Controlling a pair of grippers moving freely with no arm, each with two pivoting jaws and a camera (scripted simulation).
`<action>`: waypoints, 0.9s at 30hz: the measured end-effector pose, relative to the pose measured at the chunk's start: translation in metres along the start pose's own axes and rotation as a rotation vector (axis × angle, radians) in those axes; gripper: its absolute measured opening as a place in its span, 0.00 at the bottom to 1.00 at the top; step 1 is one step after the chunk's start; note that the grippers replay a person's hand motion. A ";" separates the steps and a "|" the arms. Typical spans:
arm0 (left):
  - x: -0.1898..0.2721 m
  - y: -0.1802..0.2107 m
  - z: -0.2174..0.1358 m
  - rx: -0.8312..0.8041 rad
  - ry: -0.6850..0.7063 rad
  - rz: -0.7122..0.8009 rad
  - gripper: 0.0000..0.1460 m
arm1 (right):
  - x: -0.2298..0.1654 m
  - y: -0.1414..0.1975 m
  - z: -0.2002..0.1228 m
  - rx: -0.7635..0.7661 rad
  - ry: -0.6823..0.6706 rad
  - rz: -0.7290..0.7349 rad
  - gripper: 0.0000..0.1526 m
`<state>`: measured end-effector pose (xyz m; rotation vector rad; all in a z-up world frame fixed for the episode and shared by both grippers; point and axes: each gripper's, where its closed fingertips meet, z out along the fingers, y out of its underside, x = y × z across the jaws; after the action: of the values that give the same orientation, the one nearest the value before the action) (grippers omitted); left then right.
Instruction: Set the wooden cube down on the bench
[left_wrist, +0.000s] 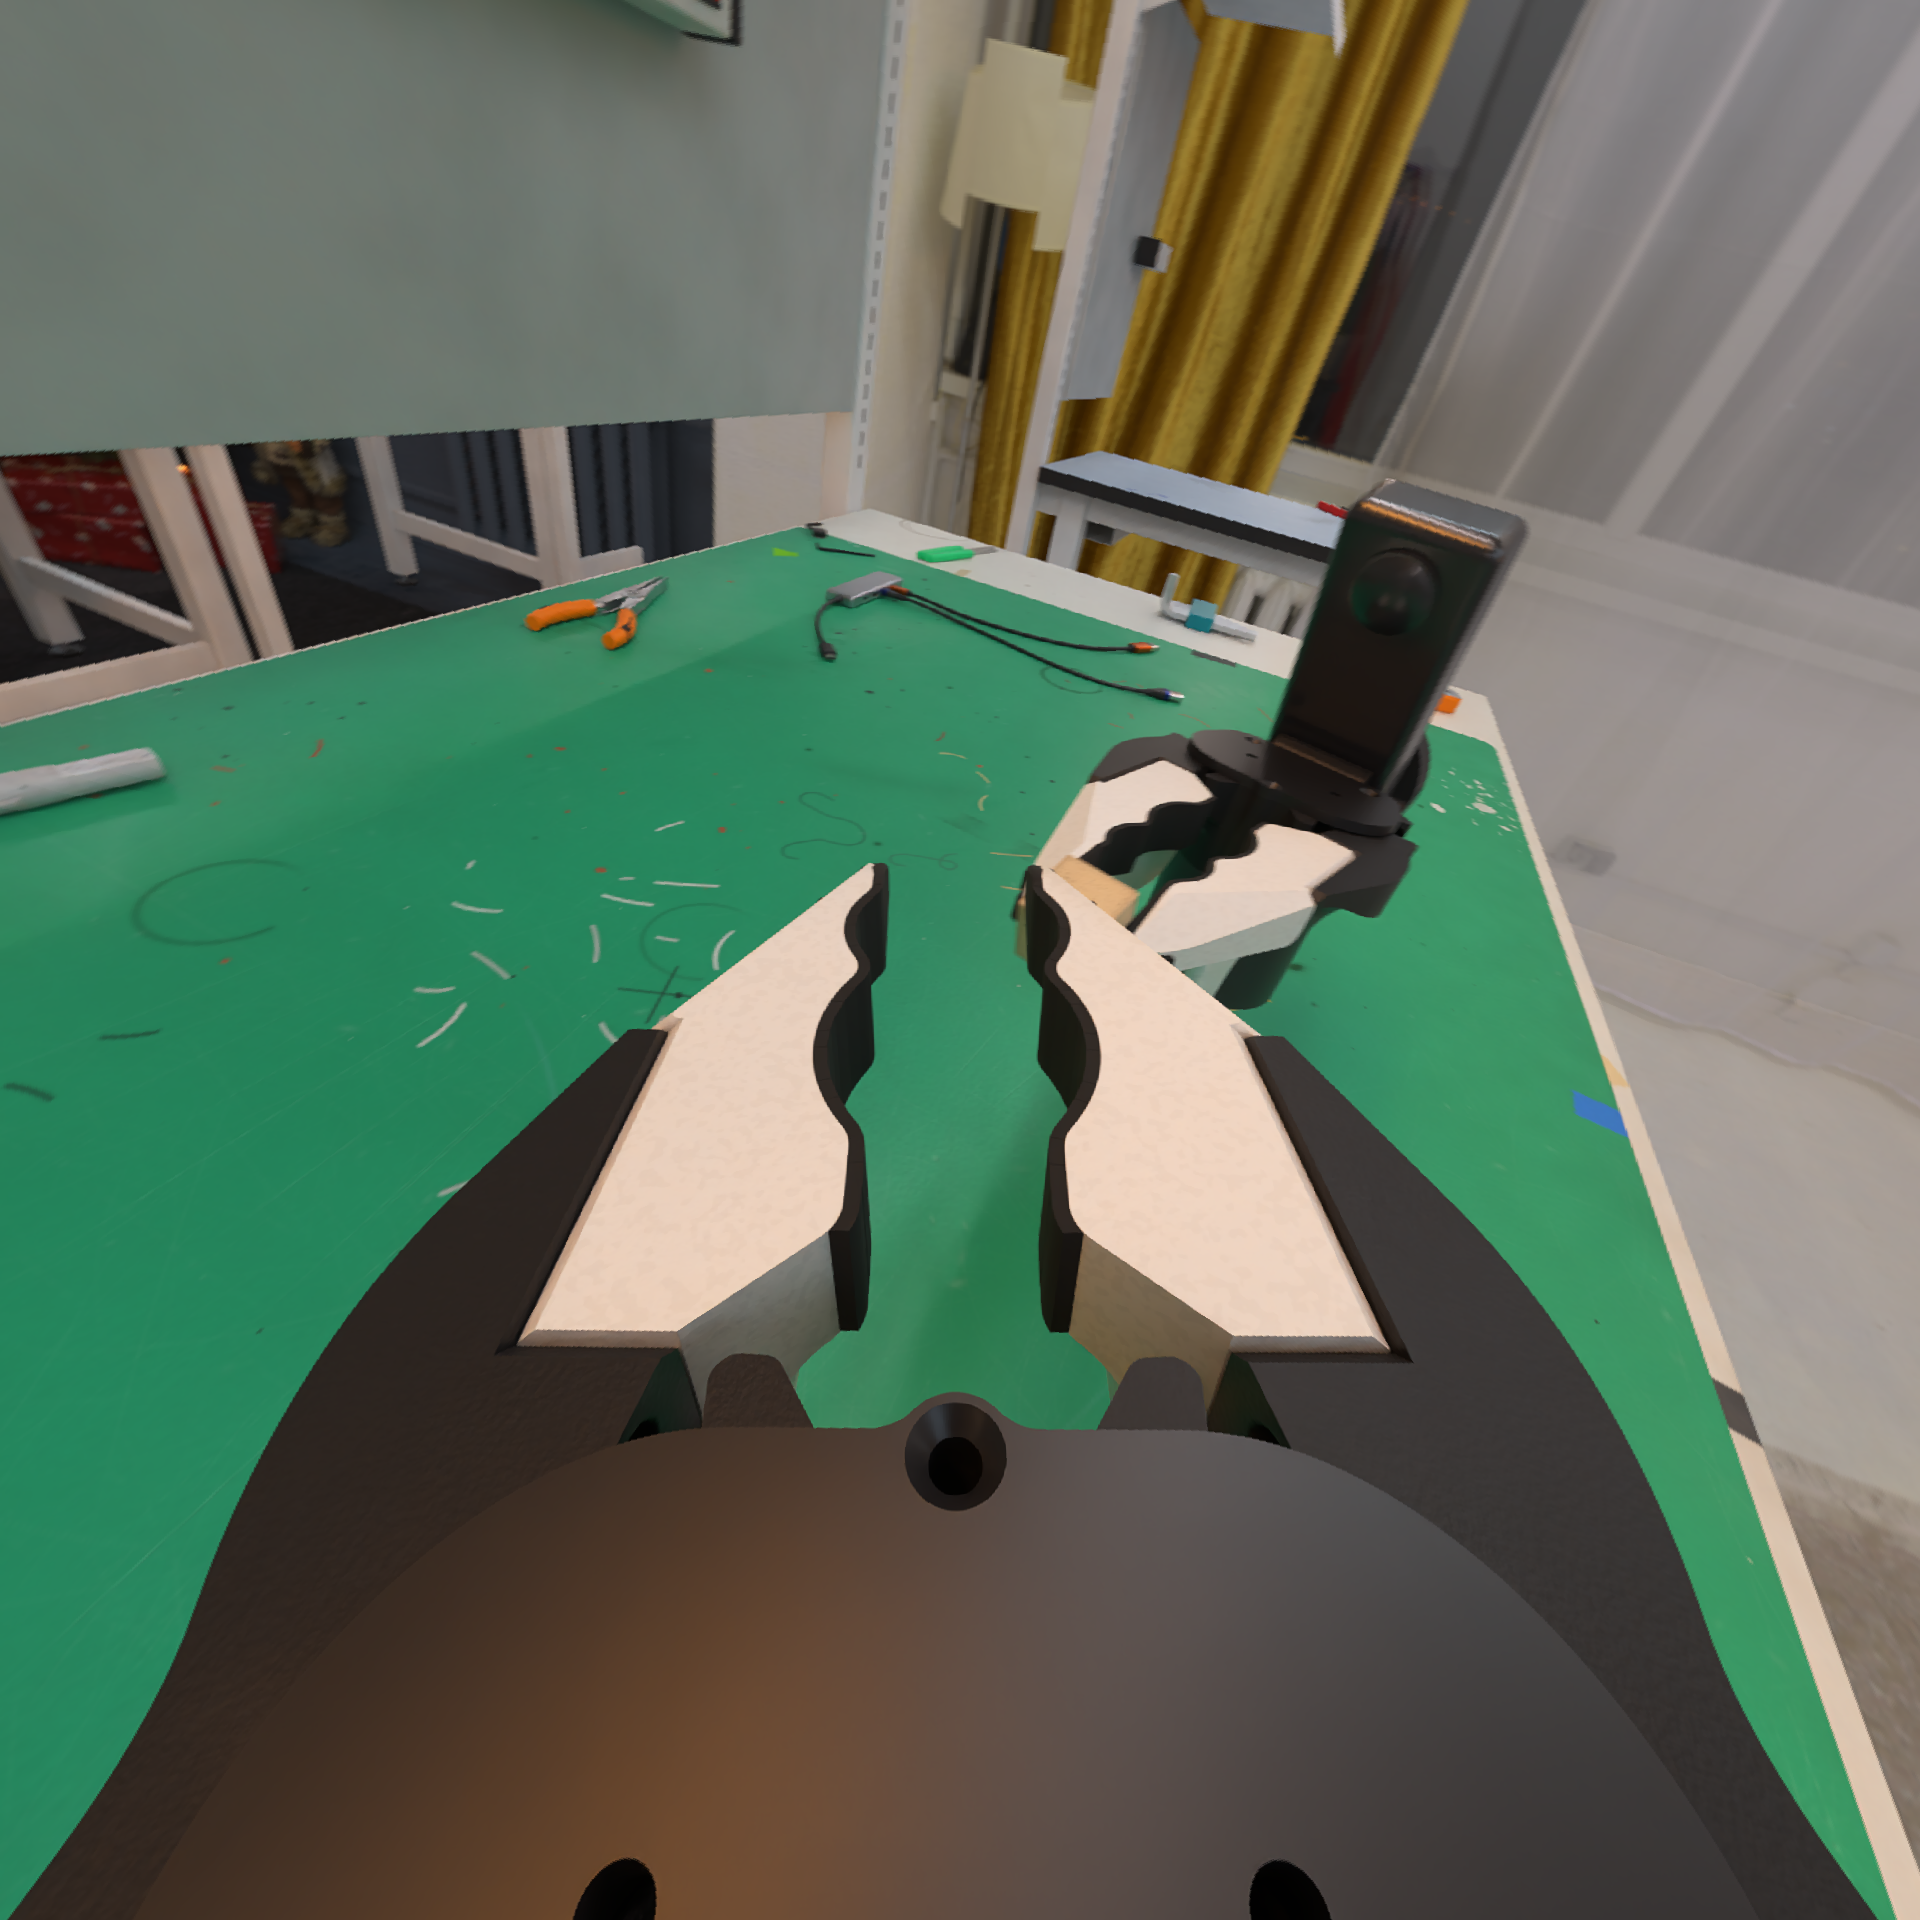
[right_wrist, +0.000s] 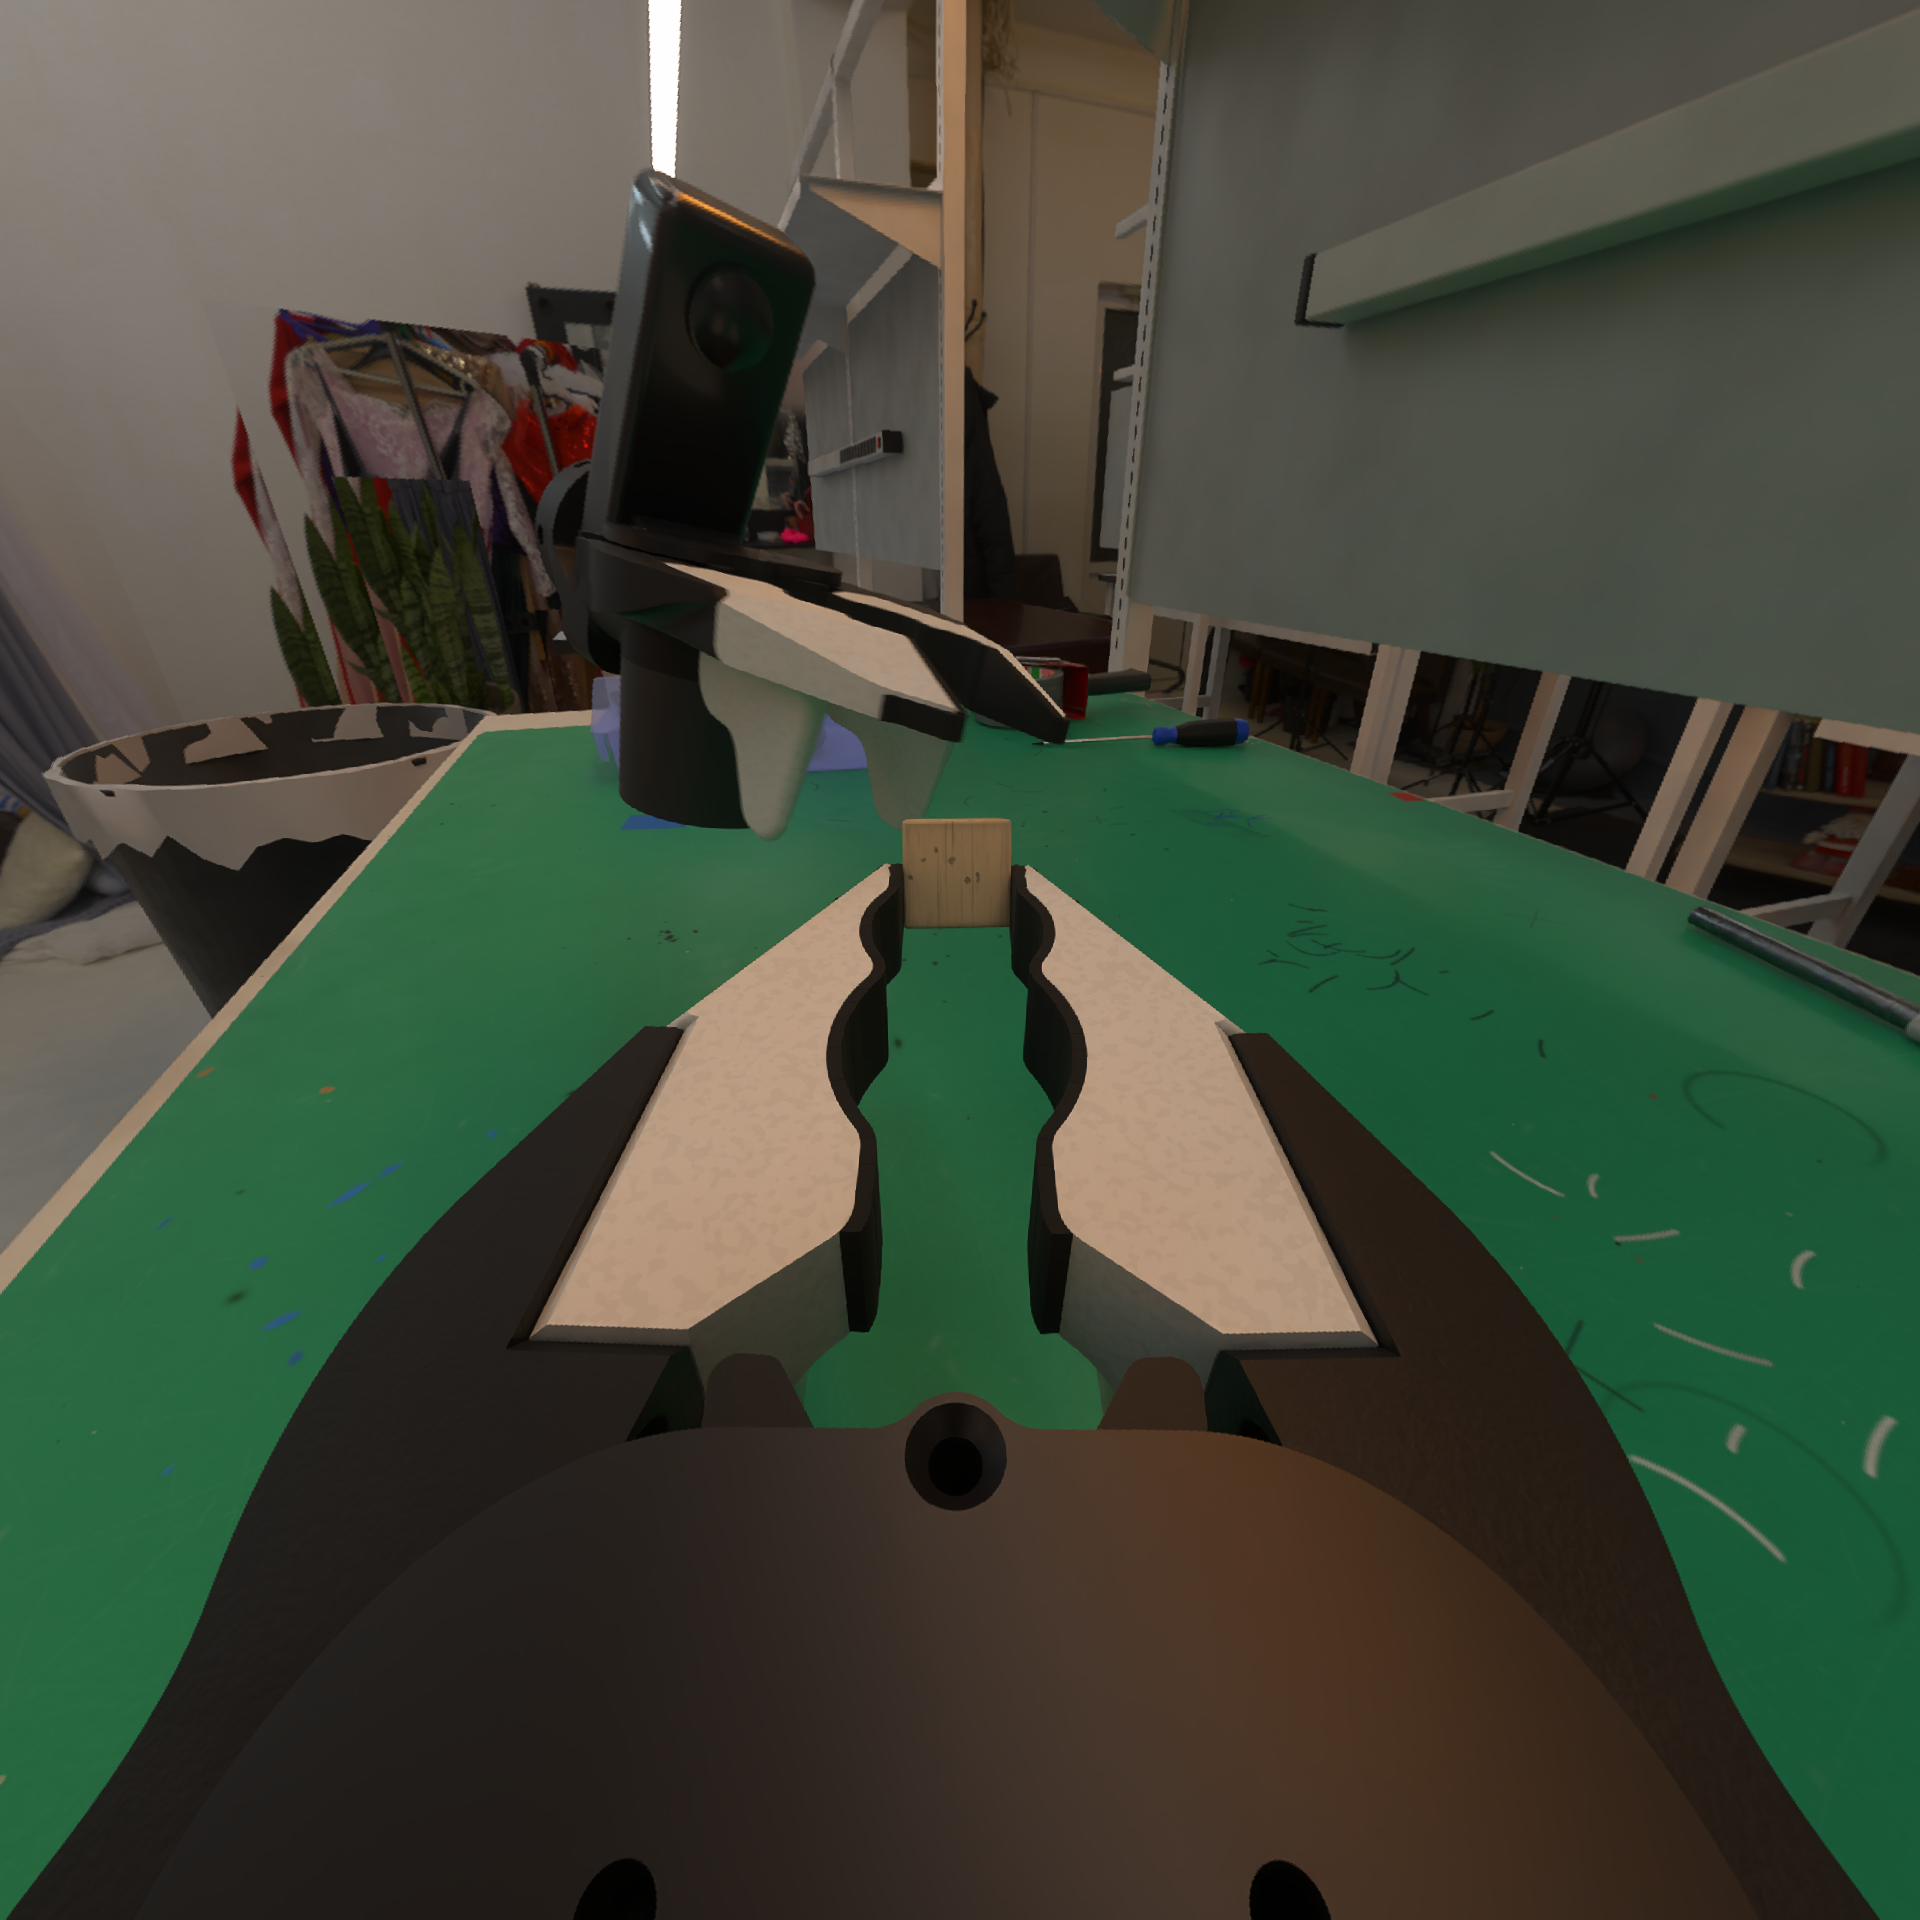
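A small light wooden cube (right_wrist: 956, 873) sits between the fingertips of my right gripper (right_wrist: 958, 896), which is shut on it just above the green bench top (right_wrist: 1351, 1039). I cannot tell whether the cube touches the bench. In the left wrist view the right gripper (left_wrist: 1110, 900) lies low over the bench, and the cube (left_wrist: 1093, 883) peeks out past my own right finger. My left gripper (left_wrist: 956, 896) is open and empty. In the right wrist view it (right_wrist: 1003, 719) hovers just beyond and above the cube, apart from it.
Orange-handled pliers (left_wrist: 597, 613), a grey hub with cables (left_wrist: 862, 592) and a white roll (left_wrist: 78, 779) lie on the bench. A blue screwdriver (right_wrist: 1200, 734) and a metal rod (right_wrist: 1808, 971) lie farther off. A black-and-white bin (right_wrist: 260, 790) stands beside the bench edge.
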<state>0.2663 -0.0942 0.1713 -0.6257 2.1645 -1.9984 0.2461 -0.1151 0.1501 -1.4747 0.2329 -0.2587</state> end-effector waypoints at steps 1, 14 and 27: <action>0.004 0.000 0.001 -0.001 0.017 0.009 0.20 | 0.001 0.001 0.000 -0.005 0.003 0.005 0.13; 0.007 0.000 0.002 -0.007 0.008 0.042 0.21 | 0.000 0.001 0.001 -0.003 0.005 0.005 0.13; 0.008 0.002 0.004 -0.021 0.002 0.050 0.22 | 0.003 0.001 0.001 -0.008 0.025 0.007 0.13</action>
<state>0.2598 -0.1006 0.1707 -0.5673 2.1823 -1.9551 0.2490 -0.1148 0.1492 -1.4788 0.2592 -0.2705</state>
